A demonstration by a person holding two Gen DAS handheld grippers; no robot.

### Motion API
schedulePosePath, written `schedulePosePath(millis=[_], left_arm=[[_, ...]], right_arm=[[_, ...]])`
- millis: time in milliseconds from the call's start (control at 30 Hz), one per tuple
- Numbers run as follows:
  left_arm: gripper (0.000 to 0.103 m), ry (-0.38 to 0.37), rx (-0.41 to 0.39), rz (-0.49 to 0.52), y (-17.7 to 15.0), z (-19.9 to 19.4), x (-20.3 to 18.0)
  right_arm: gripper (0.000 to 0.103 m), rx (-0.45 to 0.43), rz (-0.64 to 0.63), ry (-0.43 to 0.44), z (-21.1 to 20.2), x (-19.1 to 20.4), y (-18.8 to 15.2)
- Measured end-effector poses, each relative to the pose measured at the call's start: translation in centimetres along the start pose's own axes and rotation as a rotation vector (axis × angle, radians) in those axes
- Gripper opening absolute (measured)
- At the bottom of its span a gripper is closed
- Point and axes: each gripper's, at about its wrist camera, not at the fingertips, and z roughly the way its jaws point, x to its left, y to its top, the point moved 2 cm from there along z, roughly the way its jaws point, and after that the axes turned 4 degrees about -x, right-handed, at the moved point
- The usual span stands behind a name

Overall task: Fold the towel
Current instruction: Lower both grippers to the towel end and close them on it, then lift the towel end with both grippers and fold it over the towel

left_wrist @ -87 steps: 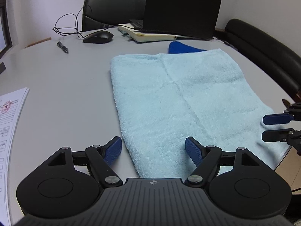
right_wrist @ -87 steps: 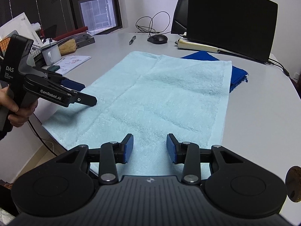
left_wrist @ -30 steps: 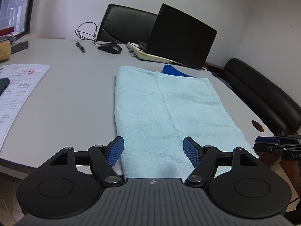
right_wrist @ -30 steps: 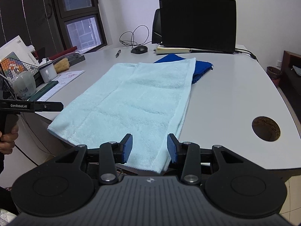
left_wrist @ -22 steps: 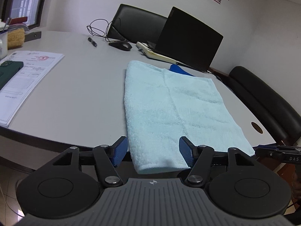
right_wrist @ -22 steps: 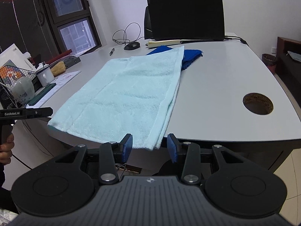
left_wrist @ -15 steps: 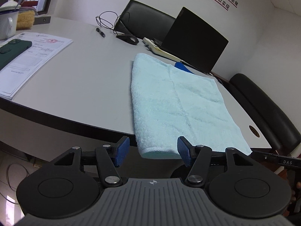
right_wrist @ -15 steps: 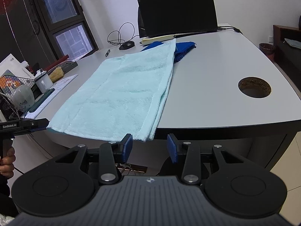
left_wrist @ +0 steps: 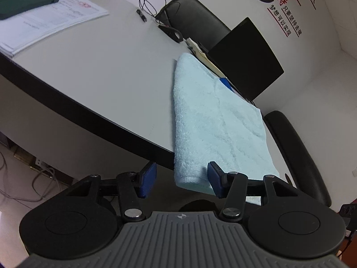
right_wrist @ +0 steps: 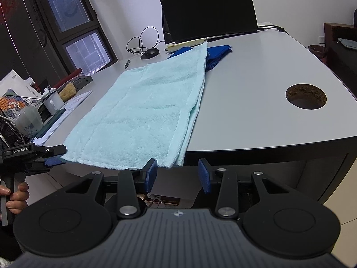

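Where both grippers hovered above the towel (left_wrist: 214,120) earlier, their parted fingers now flank its overhanging corners, left closing.

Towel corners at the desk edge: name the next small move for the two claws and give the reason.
Probably ease both claws forward so each near corner sits between the pads, then finish closing. The light blue towel overhangs the desk edge. The left claw is closing with one corner partly between its pads. The right claw stands open just short of the other corner.

Both wrist views look forward from just off the table's (left_wrist: 111,71) near edge, sharing the towel (right_wrist: 142,116)
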Motion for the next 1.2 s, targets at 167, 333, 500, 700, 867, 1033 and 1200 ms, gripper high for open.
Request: schedulePosePath(millis=[167, 333, 500, 700, 867, 1033, 1200], left_arm=[[0.038, -0.022, -0.001, -0.012, -0.4, 0.1, 0.1], [0.035, -0.028, 0.001, 0.017, -0.5, 0.0, -0.3], [0.03, -0.033, -0.001, 0.032, -0.5, -0.1, -0.4], [0.023, -0.043, -0.004, 0.054, -0.5, -0.4, -0.8], [0.017, -0.071, -0.015, 0.074, -0.5, -1.3, -1.3], [0.017, -0.117, -0.041, 0.075, -0.2, -2.6, -2.1], [0.014, -0.139, -0.069, 0.103, 0.4, -3.1, -3.5]], right_arm=[[0.042, 0.013, 0.03, 0.018, 0.4, -0.5, 0.1], [0.042, 0.013, 0.069, 0.059, 0.8, -0.7, 0.3], [0.03, 0.016, 0.101, 0.092, 1.0, -1.1, 0.3], [0.014, -0.002, 0.132, 0.12, 0.5, -1.4, 0.5], [0.012, -0.025, 0.133, 0.145, -0.5, -1.0, 0.8], [0.012, -0.055, 0.153, 0.195, -1.9, -0.8, 1.3], [0.011, -0.08, 0.175, 0.221, -2.4, -0.9, 2.1]])
